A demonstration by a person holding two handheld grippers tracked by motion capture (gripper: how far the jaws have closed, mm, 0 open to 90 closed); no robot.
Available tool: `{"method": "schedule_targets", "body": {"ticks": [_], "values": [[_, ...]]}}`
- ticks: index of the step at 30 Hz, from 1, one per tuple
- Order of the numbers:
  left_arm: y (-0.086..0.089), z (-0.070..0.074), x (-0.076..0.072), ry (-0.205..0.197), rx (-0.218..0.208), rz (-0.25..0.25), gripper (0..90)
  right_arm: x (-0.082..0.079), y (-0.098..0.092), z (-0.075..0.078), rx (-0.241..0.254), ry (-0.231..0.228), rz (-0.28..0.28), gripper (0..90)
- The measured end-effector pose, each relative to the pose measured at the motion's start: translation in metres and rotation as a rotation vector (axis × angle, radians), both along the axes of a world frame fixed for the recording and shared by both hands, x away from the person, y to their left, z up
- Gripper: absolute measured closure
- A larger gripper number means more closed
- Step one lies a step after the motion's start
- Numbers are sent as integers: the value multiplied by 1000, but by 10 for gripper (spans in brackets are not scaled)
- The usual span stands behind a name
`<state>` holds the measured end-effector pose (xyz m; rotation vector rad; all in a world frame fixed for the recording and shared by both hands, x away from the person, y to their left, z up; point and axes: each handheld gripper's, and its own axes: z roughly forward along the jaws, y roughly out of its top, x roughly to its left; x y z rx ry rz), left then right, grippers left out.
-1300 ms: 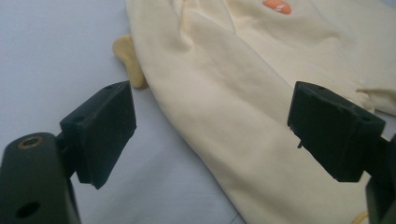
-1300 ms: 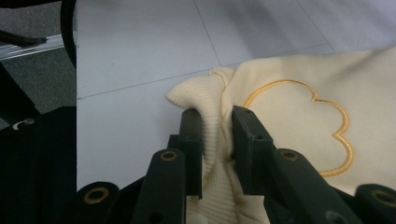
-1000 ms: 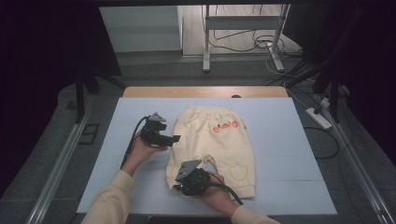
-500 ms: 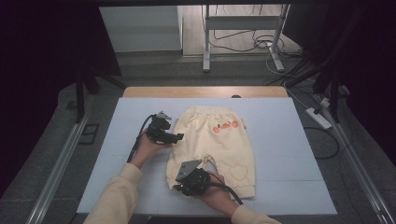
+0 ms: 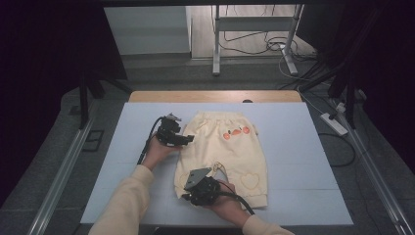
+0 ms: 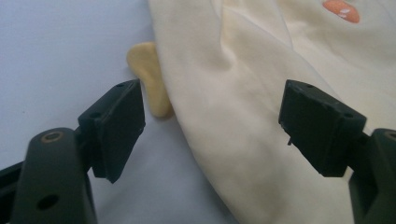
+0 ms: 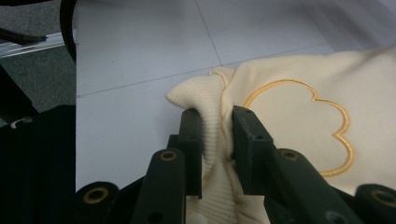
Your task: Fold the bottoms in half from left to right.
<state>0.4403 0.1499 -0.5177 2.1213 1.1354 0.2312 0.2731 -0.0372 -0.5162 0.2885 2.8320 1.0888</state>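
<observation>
We see the cream shorts [image 5: 226, 149] lying flat at the centre of the frame on the bench [image 5: 122, 147]. Our right gripper [image 7: 217, 135] has its fingers narrow, pinching the ribbed cuff [image 7: 205, 107] at lower centre, while our left gripper [image 6: 212, 121] hovers with fingers wide over the side hem. We should close low on the hem before we lift, keeping both holds level

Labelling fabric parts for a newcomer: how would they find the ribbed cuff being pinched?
On the pale blue table mat lie cream cotton shorts. At their near left corner, the right gripper clamps a ribbed knit cuff, beside a gold-stitched cloud outline.
</observation>
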Motion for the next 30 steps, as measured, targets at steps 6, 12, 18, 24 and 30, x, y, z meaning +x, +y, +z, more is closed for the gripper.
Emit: {"method": "schedule_targets", "body": {"ticks": [6,12,18,24,30], "values": [[-1,-4,3,20,5,5,231,0,0,0,-7,-4,4,740],[0,-8,6,41,3,2,246,0,0,0,-8,-2,2,740],[-1,-12,7,55,6,9,254,1,-1,0,2,2,4,740],[-3,-15,8,65,1,4,319,1,0,0,-5,-1,5,739],[-2,-15,9,64,6,3,405,1,0,-1,-4,1,6,739]]}}
